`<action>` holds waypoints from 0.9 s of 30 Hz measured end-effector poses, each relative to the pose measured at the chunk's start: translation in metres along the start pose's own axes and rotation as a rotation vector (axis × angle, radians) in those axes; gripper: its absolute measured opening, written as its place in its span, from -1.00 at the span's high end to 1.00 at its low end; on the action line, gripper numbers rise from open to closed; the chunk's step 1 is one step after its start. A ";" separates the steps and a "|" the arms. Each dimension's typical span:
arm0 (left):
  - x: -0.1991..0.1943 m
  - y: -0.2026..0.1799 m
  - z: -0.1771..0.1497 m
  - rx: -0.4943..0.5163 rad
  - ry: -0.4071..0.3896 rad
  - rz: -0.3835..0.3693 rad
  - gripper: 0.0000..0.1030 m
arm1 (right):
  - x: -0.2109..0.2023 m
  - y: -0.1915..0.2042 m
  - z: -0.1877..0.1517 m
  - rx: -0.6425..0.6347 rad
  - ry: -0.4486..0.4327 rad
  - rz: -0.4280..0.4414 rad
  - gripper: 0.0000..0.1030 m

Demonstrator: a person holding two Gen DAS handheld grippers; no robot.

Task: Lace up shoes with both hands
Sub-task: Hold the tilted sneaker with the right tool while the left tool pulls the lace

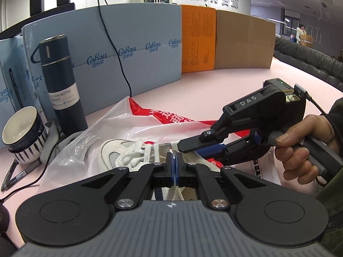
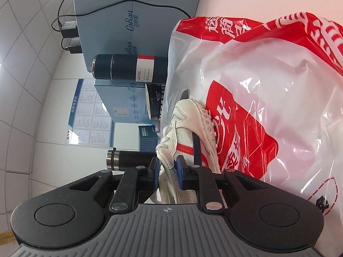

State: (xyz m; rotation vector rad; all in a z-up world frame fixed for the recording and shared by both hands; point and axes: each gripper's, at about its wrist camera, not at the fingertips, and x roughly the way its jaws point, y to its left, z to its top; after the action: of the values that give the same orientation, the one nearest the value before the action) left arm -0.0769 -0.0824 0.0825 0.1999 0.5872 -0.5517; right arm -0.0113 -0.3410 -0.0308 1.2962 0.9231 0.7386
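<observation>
**Lace pinched left, shoe collar clamped right: threading step in hand**

Far left of the bench [image 1: 246, 81]: striped bowl [image 1: 23, 132] beside two pens [image 1: 12, 175], then a dark vacuum bottle [image 1: 62, 81] standing upright against the blue boxes [image 1: 128, 49]. A black cable [image 1: 120, 60] hangs down the box front.

Centre: a white shoe [image 1: 120, 152] lies on a crumpled red-and-white plastic bag [image 1: 163, 115], toe toward the bottle. Several lace crossings over the tongue already look done; upper eyelets nearer the ankle are hidden behind the grippers.

Left gripper [image 1: 174, 167]: jaws fully together, pinching a white lace [image 1: 148, 152] strand that runs between the blue pads and on under the gripper body. Whether it grips the lace tip or mid-strand, cannot tell.

Right gripper [image 1: 190, 147]: comes in from the right, rolled onto its side, held by a person's hand [image 1: 304, 147]. In its own wrist view the right gripper [image 2: 168, 171] stands narrow, pads pressing either side of the shoe's white upper edge near the collar, with mesh and red trim just beyond.

Judgement: the step in hand is steadying the shoe with the right while the left carries the lace toward the next eyelet. Task appears partway done. Next move calls for keeping the right clamp firm, drawing the lace taut without dragging the shoe across the slippery bag, and lining the strand up with an open eyelet. Risk: bag slides, shoe twists out of the clamp.
</observation>
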 end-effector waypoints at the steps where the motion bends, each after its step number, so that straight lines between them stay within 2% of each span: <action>1: 0.001 0.000 0.000 -0.001 0.001 0.001 0.97 | 0.000 0.000 0.000 0.002 0.000 0.001 0.69; 27: 0.009 0.000 0.000 0.018 0.029 -0.009 0.95 | -0.001 -0.010 0.000 0.052 -0.002 0.020 0.69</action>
State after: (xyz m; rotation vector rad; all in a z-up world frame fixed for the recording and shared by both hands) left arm -0.0707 -0.0867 0.0774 0.2229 0.6119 -0.5637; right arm -0.0124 -0.3435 -0.0406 1.3534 0.9348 0.7329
